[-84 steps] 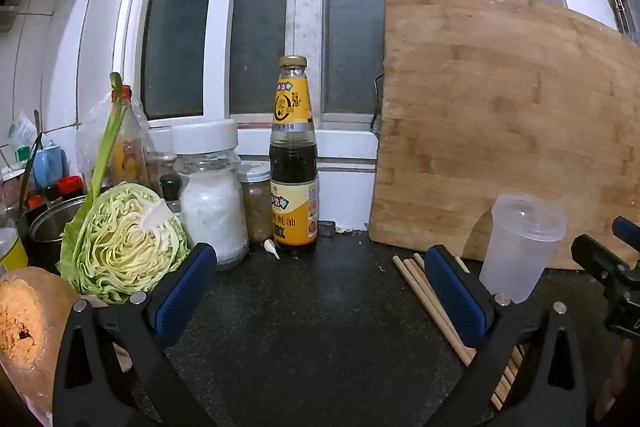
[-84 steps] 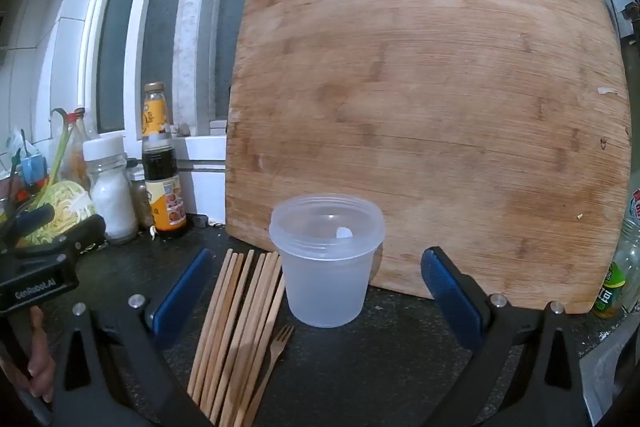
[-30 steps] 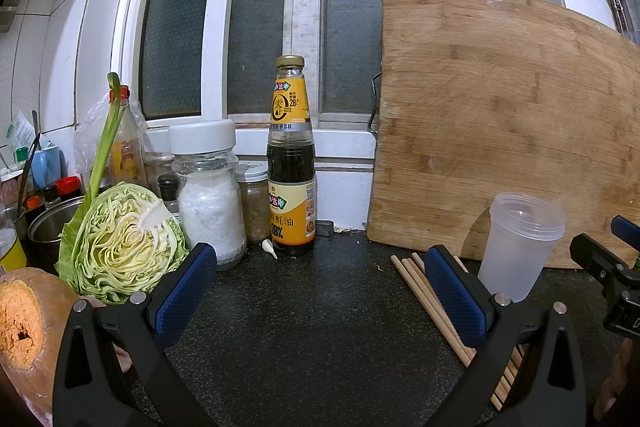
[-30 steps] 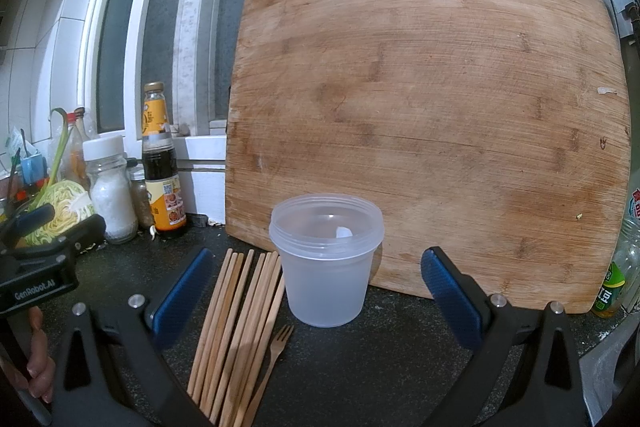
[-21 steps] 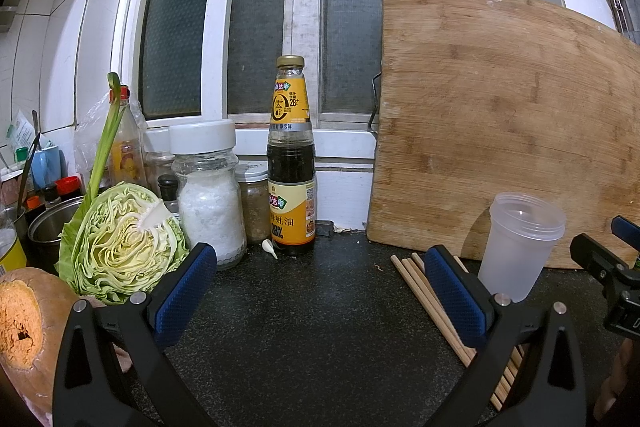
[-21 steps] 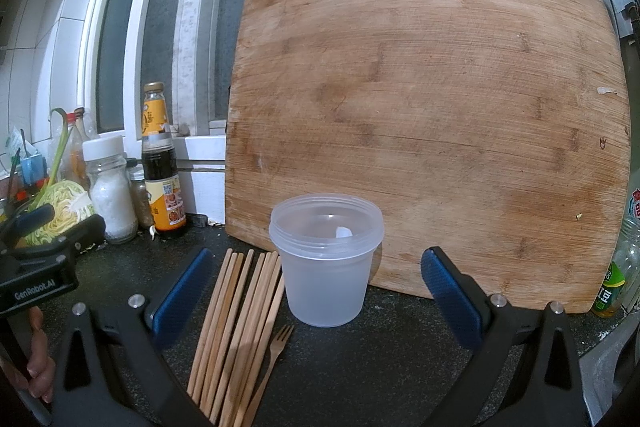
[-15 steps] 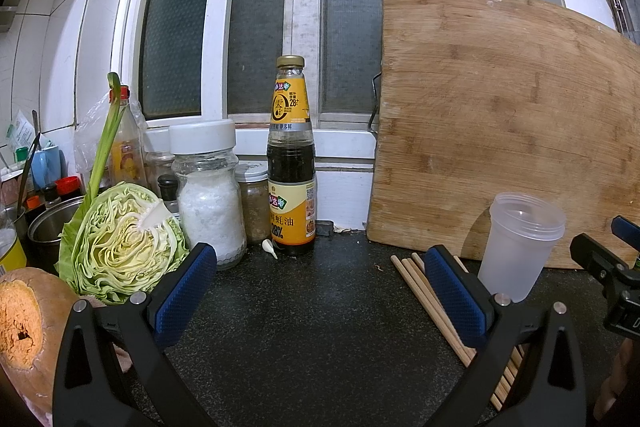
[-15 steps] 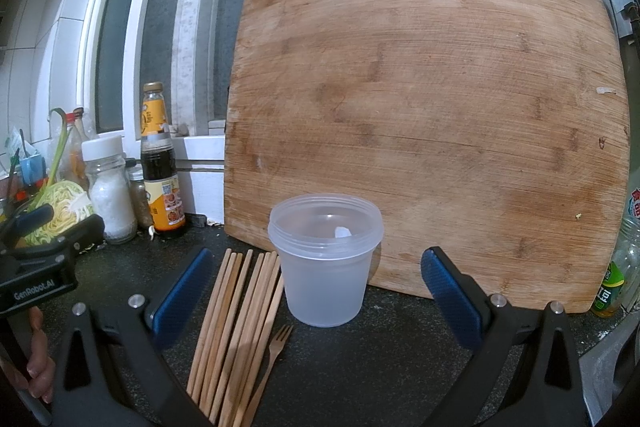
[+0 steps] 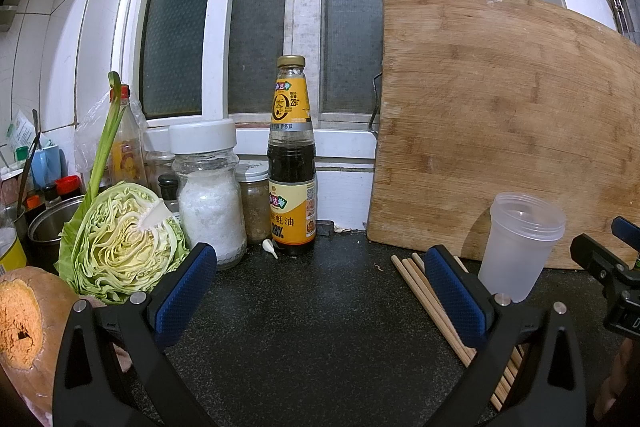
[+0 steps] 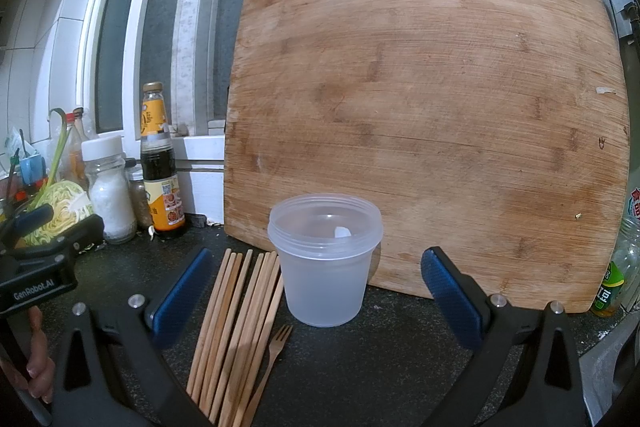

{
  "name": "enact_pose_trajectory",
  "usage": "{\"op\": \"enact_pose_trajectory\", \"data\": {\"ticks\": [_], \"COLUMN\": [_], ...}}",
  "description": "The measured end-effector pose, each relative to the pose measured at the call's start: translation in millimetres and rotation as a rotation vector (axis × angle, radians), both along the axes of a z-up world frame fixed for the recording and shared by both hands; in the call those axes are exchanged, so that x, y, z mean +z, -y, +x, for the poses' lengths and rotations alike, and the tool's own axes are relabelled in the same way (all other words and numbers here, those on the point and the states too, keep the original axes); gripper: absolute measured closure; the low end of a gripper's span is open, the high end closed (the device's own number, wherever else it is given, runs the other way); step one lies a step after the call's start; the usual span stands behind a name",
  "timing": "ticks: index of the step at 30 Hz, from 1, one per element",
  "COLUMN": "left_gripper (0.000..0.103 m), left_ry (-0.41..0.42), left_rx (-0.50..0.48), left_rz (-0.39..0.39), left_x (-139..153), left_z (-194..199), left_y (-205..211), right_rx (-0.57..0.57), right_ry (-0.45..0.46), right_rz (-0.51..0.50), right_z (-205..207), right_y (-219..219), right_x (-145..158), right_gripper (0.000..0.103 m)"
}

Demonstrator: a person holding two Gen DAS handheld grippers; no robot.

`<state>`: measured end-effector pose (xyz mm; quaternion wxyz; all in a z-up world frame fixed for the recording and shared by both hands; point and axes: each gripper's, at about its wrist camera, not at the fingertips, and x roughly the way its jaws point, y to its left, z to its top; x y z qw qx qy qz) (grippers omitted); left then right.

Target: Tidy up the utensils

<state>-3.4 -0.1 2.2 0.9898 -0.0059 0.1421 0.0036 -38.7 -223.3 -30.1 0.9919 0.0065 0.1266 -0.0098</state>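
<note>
1. Chopsticks (image 10: 236, 323) and wooden fork (image 10: 270, 367) lie flat on the desk (image 10: 360, 367), just left of the empty cup (image 10: 325, 259), likely their holder.
2. Right gripper (image 10: 316, 291) fingers spread, framing cup, holding nothing.
3. Left gripper (image 9: 320, 291) fingers spread, idle over bare desk.

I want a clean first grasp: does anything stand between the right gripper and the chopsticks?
Nothing visible does. The right gripper, jaws open, faces the chopsticks lying flat on the counter; the cup stands just right of them.
</note>
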Motion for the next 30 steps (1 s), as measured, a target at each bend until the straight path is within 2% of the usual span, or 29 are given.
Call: {"op": "enact_pose_trajectory", "data": {"ticks": [6,9,12,13,15,17,18,20,22,25,27,30], "left_gripper": [0.0,0.0,0.0,0.0,0.0,0.0,0.0,0.0,0.0,0.0,0.0,0.0], "left_ry": [0.018,0.073,0.159,0.196,0.224,0.203,0.181,0.137,0.129,0.185,0.228,0.244], "left_rx": [0.034,0.032,-0.005,0.0,0.021,0.03,0.015,-0.034,-0.061,-0.043,-0.006,-0.041], "left_rz": [-0.012,-0.045,-0.086,-0.085,-0.032,0.055,0.052,-0.008,-0.067,-0.063,-0.043,-0.028], "left_x": [-2,-1,1,2,5,15,22,40,59,87,102,120], "left_z": [2,-3,-11,-14,-19,-20,-19,-14,-11,-9,-7,5], "left_y": [4,-1,-9,-11,-12,-9,-9,-14,-19,-16,-10,2], "right_rx": [0.0,0.022,-0.02,-0.042,-0.071,-0.065,-0.056,-0.043,-0.033,-0.047,-0.104,-0.116], "right_ry": [0.021,0.046,0.087,0.101,0.126,0.135,0.134,0.151,0.198,0.258,0.289,0.282], "right_rz": [0.0,-0.005,-0.026,-0.024,-0.007,-0.019,-0.038,-0.072,-0.081,-0.016,0.039,0.06], "right_z": [-2,-8,-18,-22,-30,-32,-31,-30,-30,-24,-18,4], "right_y": [1,-1,-3,-2,1,3,3,2,3,11,18,30], "right_x": [0,1,3,4,9,23,32,51,71,95,107,119], "right_gripper": [0.0,0.0,0.0,0.0,0.0,0.0,0.0,0.0,0.0,0.0,0.0,0.0]}}
